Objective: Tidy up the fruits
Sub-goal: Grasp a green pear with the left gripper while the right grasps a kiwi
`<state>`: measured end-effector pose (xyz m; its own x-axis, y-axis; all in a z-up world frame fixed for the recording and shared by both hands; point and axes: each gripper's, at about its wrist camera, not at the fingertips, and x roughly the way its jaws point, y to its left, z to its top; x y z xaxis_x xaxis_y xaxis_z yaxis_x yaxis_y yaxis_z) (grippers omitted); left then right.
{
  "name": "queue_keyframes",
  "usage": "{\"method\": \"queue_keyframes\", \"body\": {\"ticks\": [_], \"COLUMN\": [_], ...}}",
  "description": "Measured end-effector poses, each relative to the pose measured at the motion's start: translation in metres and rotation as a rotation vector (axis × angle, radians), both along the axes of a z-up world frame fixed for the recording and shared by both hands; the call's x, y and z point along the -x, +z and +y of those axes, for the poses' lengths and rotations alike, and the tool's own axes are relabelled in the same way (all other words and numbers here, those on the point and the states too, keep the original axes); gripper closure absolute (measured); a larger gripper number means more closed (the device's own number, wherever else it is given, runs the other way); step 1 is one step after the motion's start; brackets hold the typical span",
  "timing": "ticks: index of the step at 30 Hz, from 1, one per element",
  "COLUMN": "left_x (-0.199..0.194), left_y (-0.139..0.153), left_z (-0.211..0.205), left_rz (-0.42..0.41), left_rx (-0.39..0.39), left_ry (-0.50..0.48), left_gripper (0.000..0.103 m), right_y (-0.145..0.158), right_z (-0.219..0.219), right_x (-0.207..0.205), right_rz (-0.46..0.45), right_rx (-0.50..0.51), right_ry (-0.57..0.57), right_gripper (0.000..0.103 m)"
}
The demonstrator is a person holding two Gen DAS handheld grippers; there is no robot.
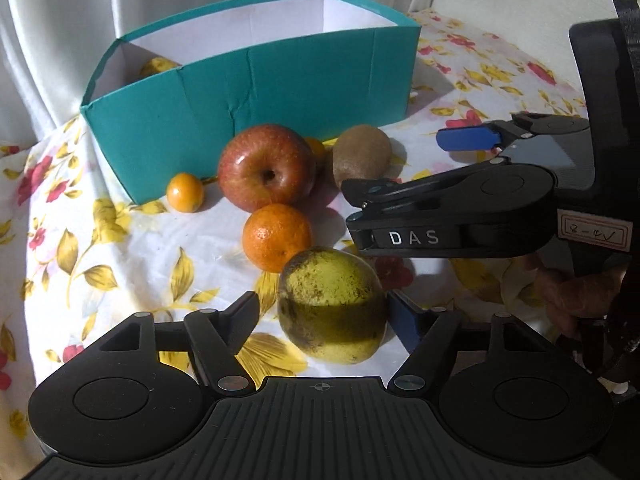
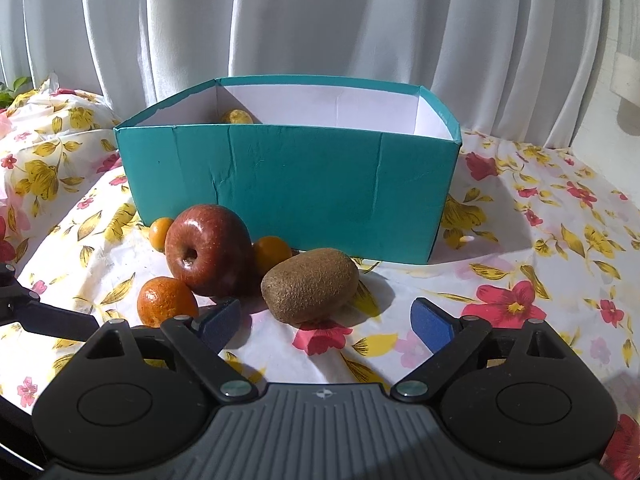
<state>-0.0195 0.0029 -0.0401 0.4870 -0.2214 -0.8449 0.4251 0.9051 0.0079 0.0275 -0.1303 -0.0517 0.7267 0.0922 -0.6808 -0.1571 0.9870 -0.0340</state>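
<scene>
A teal box (image 1: 256, 92) (image 2: 296, 184) stands at the back with one yellow fruit (image 1: 156, 67) (image 2: 237, 116) inside. In front lie a red apple (image 1: 266, 166) (image 2: 208, 248), a kiwi (image 1: 362, 152) (image 2: 310, 284), a mandarin (image 1: 276, 236) (image 2: 166, 306), two small orange fruits (image 1: 185, 192) (image 2: 272, 254), and a yellow-green pear (image 1: 332, 304). My left gripper (image 1: 324, 314) is open with the pear between its fingers. My right gripper (image 2: 326, 322) (image 1: 404, 164) is open just short of the kiwi.
The fruits lie on a floral cloth (image 2: 520, 264) (image 1: 100, 248) over the table. White curtains (image 2: 320, 20) hang behind the box. The cloth drops off at the left edge (image 1: 16, 184).
</scene>
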Motion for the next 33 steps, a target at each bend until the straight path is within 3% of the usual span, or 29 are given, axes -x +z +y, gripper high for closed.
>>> {"method": "queue_keyframes", "body": {"ticks": [3, 8, 11, 26, 33], "left_x": [-0.009, -0.017, -0.022, -0.021, -0.011], "left_y": [-0.011, -0.015, -0.014, -0.008, 0.017], "left_z": [0.0, 0.002, 0.004, 0.013, 0.024], "left_rz": [0.025, 0.046, 0.049, 0.029, -0.035], "left_rx": [-0.042, -0.031, -0.027, -0.054, -0.053], "left_ry": [0.03, 0.032, 0.039, 0.09, 0.109], "left_gripper": [0.039, 0.039, 0.039, 0.04, 0.04], "right_y": [-0.005, -0.018, -0.027, -0.018, 0.004], "right_z": [0.002, 0.006, 0.01, 0.004, -0.006], "right_x": [-0.011, -0.033, -0.047, -0.033, -0.02], "right_rz": [0.016, 0.053, 0.078, 0.038, 0.006], "right_rx": [0.001, 0.01, 0.02, 0.001, -0.022], "right_ry": [0.017, 0.06, 0.089, 0.09, 0.043], "right_gripper": [0.011, 0.02, 0.035, 0.038, 0.038]}}
